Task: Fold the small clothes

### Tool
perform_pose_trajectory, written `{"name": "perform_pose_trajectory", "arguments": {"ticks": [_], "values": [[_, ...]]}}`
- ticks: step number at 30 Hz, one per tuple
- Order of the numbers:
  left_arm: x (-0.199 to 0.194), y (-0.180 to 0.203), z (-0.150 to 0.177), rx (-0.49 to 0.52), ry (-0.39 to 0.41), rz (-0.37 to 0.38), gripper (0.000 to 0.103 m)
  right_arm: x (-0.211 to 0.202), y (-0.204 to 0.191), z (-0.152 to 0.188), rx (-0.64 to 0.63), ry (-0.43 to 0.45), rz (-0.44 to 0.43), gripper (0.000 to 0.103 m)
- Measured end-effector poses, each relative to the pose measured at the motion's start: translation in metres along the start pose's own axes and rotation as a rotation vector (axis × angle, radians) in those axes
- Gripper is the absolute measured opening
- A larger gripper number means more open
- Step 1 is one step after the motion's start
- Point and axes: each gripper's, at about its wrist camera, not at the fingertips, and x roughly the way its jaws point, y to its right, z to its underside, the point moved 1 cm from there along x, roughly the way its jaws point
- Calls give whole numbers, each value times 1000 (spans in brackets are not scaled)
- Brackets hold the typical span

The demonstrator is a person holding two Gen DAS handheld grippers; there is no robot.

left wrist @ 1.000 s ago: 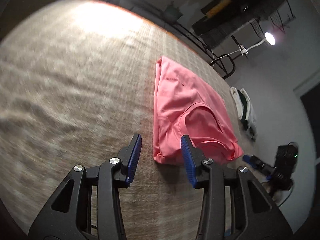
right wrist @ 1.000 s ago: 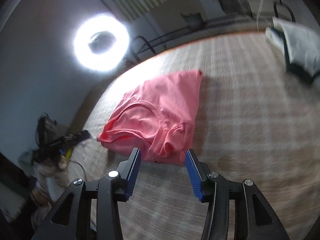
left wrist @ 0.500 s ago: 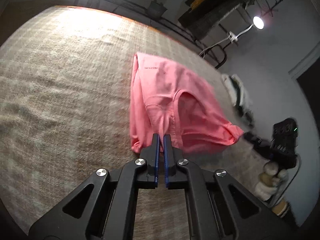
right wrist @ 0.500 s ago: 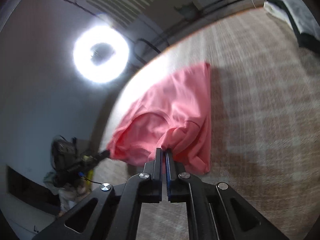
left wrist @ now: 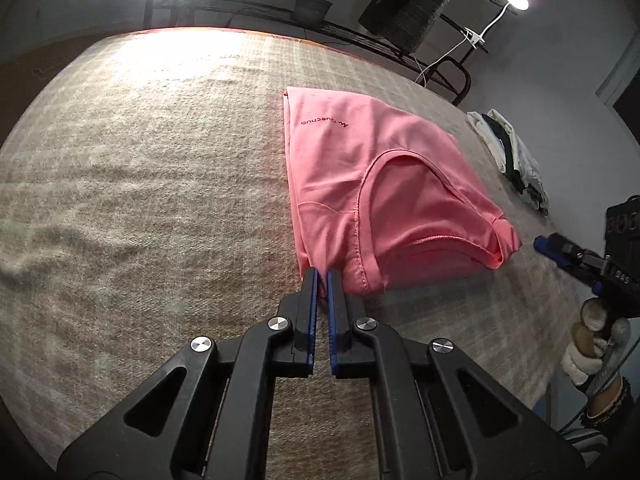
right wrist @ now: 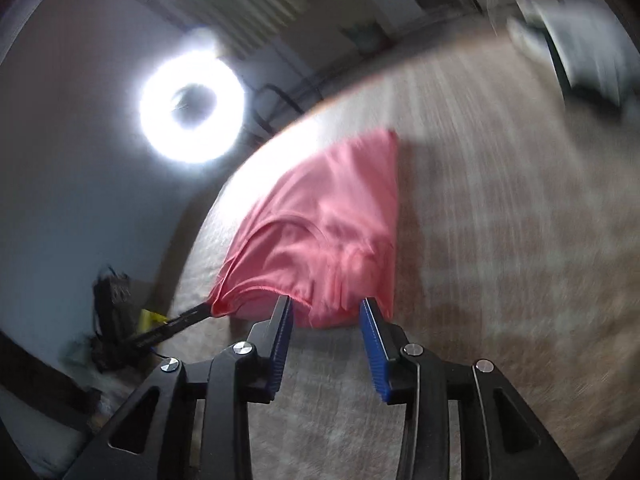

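Two grippers work a pink shirt [left wrist: 360, 176] lying folded on a beige blanket [left wrist: 140, 180]. The left gripper [left wrist: 322, 276] pinches its near corner; the right gripper [right wrist: 326, 308] is spread apart. Soft, light, floppy fabric, best held at corners. Its long axis runs near to far, neckline nearest.

The left gripper [left wrist: 322, 274] has black angular plastic arms with triangular cut-outs, four round silver screw heads, and blue ribbed pads [left wrist: 311, 312] lining its fingers. The right gripper [right wrist: 326, 308] is built alike: black arms, silver screws, blue ribbed pads [right wrist: 372, 344] toward 12 o'clock.
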Motion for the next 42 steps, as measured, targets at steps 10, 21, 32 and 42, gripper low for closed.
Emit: {"name": "perform_pose_trajectory", "arguments": {"ticks": [10, 21, 32, 42], "values": [[2, 2, -5, -37, -7, 39, 2, 73, -43, 4, -414, -212, 297, 0], [6, 7, 16, 100, -94, -20, 2, 53, -37, 8, -500, -241, 274, 0], [-16, 28, -64, 100, 95, 11, 2, 38, -61, -46, -461, -123, 112, 20], [73, 73, -115, 118, 77, -53, 2, 124, -73, -118, -346, -73, 111, 21]]}}
